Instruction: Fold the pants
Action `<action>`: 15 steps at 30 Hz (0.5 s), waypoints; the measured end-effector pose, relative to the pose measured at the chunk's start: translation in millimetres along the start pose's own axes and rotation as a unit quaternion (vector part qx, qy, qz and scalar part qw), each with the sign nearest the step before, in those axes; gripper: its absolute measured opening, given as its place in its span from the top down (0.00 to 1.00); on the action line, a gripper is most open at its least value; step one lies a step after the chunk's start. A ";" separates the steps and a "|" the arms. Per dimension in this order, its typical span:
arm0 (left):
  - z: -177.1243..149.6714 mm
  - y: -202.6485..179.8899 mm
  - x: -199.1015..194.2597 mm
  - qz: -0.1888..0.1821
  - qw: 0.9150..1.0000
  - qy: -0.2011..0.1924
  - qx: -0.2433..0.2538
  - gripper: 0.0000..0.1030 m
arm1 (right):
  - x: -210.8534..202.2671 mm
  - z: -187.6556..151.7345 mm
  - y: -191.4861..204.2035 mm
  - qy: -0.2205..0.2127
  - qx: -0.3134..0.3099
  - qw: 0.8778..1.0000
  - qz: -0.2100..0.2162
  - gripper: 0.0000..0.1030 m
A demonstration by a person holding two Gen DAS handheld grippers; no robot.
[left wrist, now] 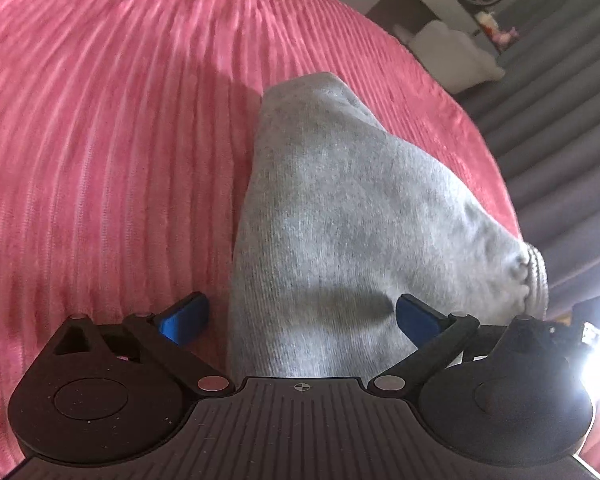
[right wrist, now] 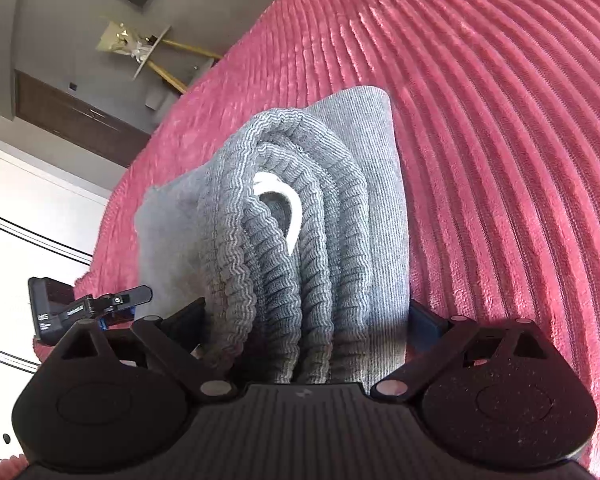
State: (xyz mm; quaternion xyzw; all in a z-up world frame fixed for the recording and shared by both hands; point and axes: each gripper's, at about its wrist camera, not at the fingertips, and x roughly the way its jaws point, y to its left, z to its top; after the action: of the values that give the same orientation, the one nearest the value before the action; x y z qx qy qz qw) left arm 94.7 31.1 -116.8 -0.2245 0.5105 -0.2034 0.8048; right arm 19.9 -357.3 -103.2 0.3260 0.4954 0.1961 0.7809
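Note:
Grey pants [left wrist: 340,208] lie folded in a thick bundle on the pink ribbed bedspread [left wrist: 100,140]. My left gripper [left wrist: 302,318] is open, its blue pads [left wrist: 186,320] wide apart on either side of the smooth folded end. In the right wrist view the ribbed elastic waistband [right wrist: 276,240] is stacked in several layers, with a white drawstring [right wrist: 290,208] showing in the middle. My right gripper [right wrist: 306,320] is open too, and the waistband end sits between its spread fingers. The left gripper [right wrist: 88,308] shows at the far left of that view, beyond the bundle.
The bedspread [right wrist: 500,160] stretches far around the bundle. Grey curtains [left wrist: 560,120] and a white seat [left wrist: 452,52] stand past the bed edge on one side. A dark cabinet [right wrist: 72,116] and a white wall lie past the other edge.

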 end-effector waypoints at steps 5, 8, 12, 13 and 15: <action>-1.6 5.8 2.0 -0.070 0.997 0.015 -0.022 0.01 | -7.8 -6.9 -11.3 -0.012 -0.005 1.000 0.019 0.05; -1.6 6.2 8.2 -0.088 0.996 0.026 -0.019 0.01 | -11.6 -8.8 -21.3 0.001 0.003 1.000 0.030 0.05; -1.2 4.5 13.4 -0.115 0.993 0.032 -0.011 0.00 | -9.6 -0.8 -28.3 0.015 0.037 0.998 0.049 0.05; -2.1 4.6 14.9 -0.131 0.991 0.035 -0.012 0.00 | -8.6 0.2 -29.5 0.019 0.041 0.997 0.055 0.05; -2.7 4.2 17.5 -0.132 0.991 0.034 -0.010 0.00 | -5.4 1.2 -27.7 0.034 0.034 0.996 0.069 0.05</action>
State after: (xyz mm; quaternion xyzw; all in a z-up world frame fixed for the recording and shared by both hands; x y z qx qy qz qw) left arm 99.6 24.4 -133.0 -0.2910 0.5056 -0.3100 0.7507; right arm 18.1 -380.8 -118.9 0.3786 0.5043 0.2434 0.7370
